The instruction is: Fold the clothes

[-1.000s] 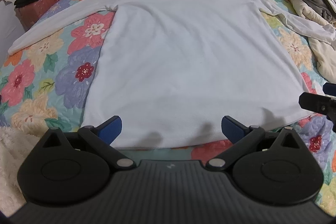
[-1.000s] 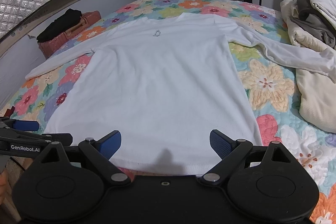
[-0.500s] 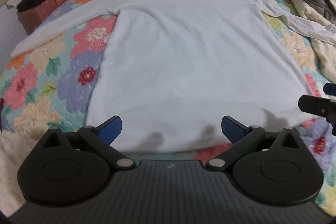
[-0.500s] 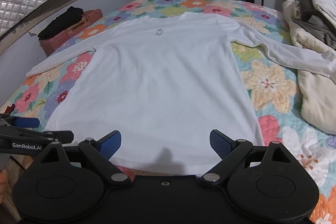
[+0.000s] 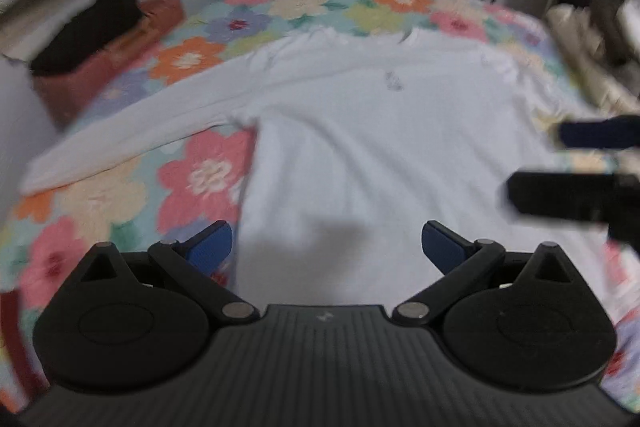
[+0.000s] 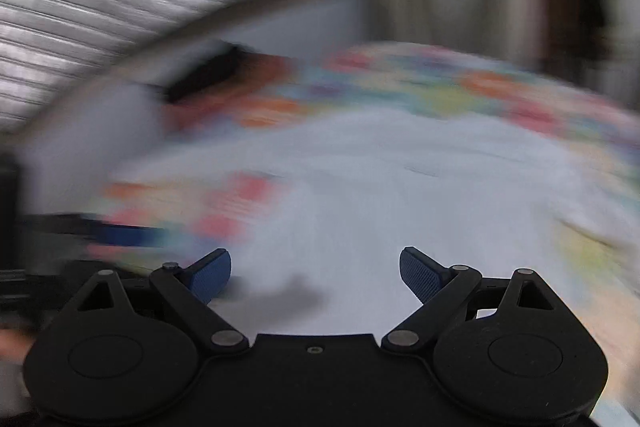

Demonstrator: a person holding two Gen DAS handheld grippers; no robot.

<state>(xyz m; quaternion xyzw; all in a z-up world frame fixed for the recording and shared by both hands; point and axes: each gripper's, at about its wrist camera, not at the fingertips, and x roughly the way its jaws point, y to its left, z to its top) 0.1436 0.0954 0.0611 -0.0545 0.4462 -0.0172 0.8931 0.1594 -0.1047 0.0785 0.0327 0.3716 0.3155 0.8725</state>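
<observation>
Shirt [image 5: 360, 155] lies flat under both tools, left [image 5: 327, 245] and right [image 6: 315, 271]; fingers spread, empty.

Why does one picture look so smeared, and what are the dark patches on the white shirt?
Right wrist view: heavy motion blur streaks the bed and wall, while the right tongs stay sharp. Left wrist view: milder blur, fisheye bending the floral quilt. In both views the dark patches are shadows on the white shirt near the left tongs.

My spread left jaws have open shirt [image 5: 360, 155] ahead. Right of the shirt, my other gripper [image 5: 576, 171] blocks the way; left of it a long sleeve [image 5: 132, 131], beyond that a red case [image 5: 104, 67].
</observation>
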